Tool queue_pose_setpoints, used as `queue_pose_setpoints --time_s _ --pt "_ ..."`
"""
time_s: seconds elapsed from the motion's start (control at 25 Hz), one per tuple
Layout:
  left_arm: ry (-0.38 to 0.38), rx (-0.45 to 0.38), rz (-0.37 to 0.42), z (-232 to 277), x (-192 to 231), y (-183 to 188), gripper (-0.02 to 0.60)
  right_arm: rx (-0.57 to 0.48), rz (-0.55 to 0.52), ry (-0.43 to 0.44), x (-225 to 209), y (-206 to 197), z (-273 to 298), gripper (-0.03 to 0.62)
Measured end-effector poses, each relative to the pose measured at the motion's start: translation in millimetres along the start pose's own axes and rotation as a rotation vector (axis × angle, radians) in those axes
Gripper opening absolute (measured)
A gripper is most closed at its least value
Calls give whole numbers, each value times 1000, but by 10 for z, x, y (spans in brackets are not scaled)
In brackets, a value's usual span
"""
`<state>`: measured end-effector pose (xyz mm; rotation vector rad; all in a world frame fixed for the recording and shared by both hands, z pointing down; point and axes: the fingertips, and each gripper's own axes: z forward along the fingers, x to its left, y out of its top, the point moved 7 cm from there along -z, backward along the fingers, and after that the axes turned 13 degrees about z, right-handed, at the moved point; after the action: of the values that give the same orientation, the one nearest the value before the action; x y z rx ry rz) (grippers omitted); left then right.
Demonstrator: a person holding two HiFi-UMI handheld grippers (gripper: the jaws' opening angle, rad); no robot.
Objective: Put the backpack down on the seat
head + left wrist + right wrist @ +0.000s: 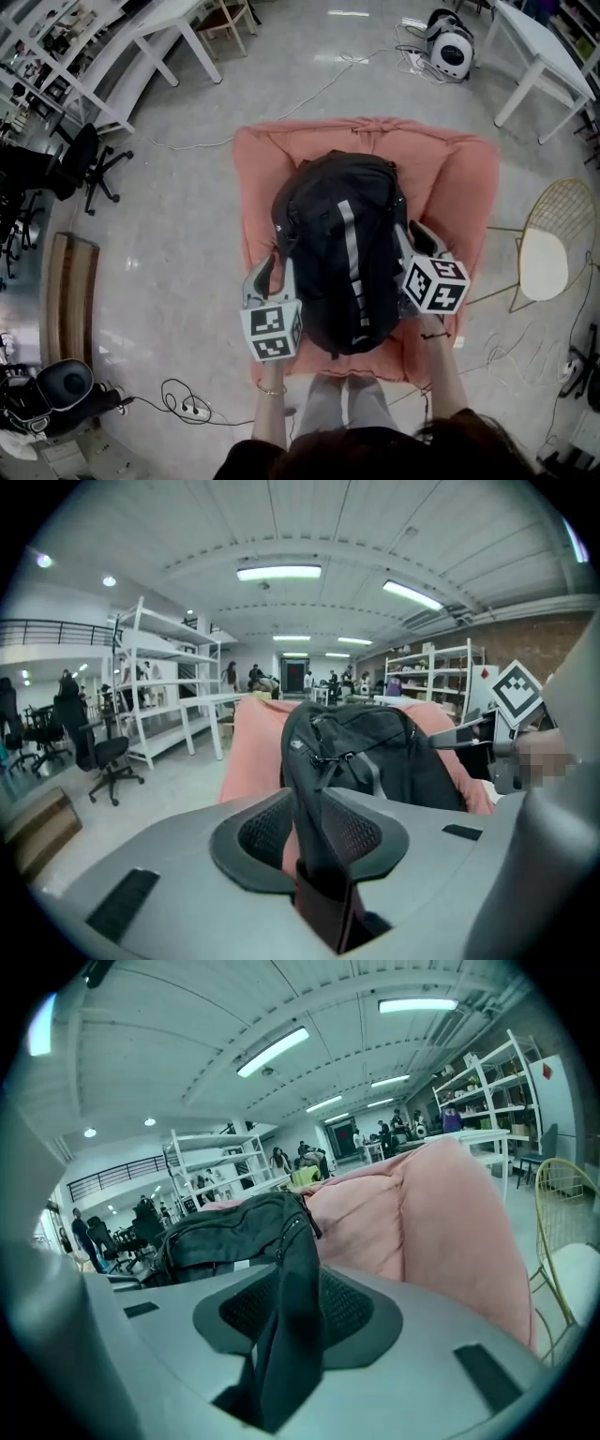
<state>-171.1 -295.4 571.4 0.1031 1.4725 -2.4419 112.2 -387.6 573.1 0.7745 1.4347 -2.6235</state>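
Already the backpack (342, 253) lies lengthwise on the pink seat (262, 159), its top toward the backrest and its lower end close to the front edge, nearest the person. The left gripper (272, 270) is clamped on a fold of black fabric at the bag's left side, and the left gripper view shows that fabric filling the narrow gap between the pads. The right gripper (411, 239) is likewise closed on a strap or fold at the bag's right side, with dark cloth drooping out between its jaws. Both claws hold the backpack.

The likeliest trouble, as I judge it, comes at letting go. The textured pads may catch the soft cloth, so a gripper that pulls back before its jaws stand properly apart would drag that side of the bag along and skew it. If one side frees before the other, the bag may roll toward the held side. The seat looks soft and rounded, so a tug toward the person could tip the bag off the front lip onto the floor (178, 216). Whether the bag's full weight rests on the cushion I cannot tell, and a release while it partly hangs would let it drop and shift. The wire chair (548, 248) stands well apart and poses no risk
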Motion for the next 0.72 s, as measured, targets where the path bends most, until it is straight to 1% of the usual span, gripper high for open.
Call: queue_pose_setpoints --time_s 0.08,0.2,0.32,0.44,0.64,0.72 --pt "25 -13 25 -81 8 73 45 -11 -16 0 78 31 -102 110" --pt "17 -42 27 -199 12 194 31 -30 -50 9 211 105 -256 56" --pt "-14 -74 13 -376 -28 309 25 -48 -68 16 329 172 -450 28" --pt "-45 -114 16 -553 -87 465 18 -81 -57 18 420 271 -677 15" --pt "-99 -183 25 -869 -139 734 15 -154 -30 55 550 461 -1079 14" --pt "-109 -200 36 -974 -148 798 15 -188 -13 76 581 538 -1244 14"
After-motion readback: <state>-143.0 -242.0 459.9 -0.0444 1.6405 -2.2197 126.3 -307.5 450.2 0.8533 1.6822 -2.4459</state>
